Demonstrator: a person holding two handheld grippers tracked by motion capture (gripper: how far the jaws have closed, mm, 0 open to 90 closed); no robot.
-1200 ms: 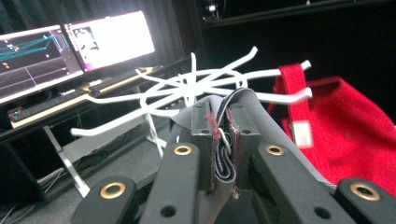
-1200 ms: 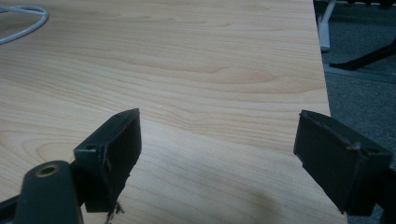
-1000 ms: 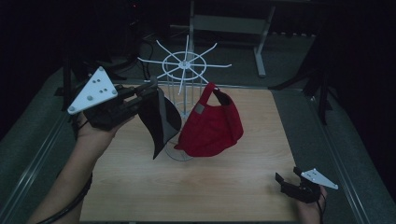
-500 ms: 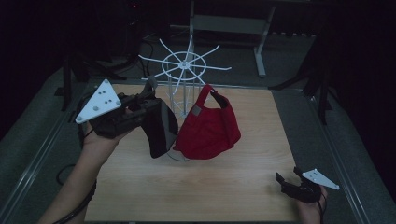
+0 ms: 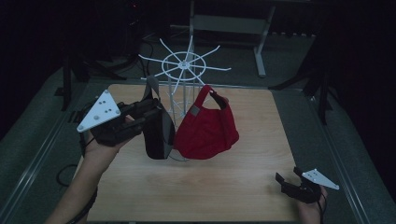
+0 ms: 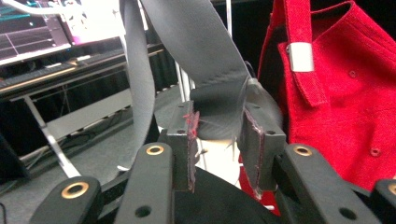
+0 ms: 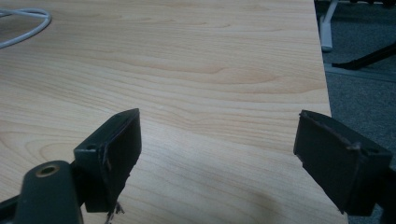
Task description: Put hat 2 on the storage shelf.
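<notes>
High view: the wooden surface (image 5: 224, 182) carries a white wire rack (image 5: 186, 65) standing near its far middle, its spokes spread out at the top. A red bag (image 5: 205, 128) hangs from the rack by its handle, just to the right of the pole. Touching its left side hangs a black bag (image 5: 158, 133), whose grey strap (image 5: 151, 88) runs up toward the spokes.

The left hand-held gripper (image 5: 140, 112) reaches in from the left at the upper part of the black bag. In the left gripper view its jaws have just been opening; they stand a little apart with the grey strap (image 6: 205, 60) folded between them, the fabric bunched in the gap between the pads (image 6: 191, 140); whether they still press on it I cannot tell.

The right hand-held gripper (image 5: 287, 181) rests low at the near right corner of the surface, well apart from the bags. Its jaws stand wide apart over bare wood in the right gripper view.
</notes>
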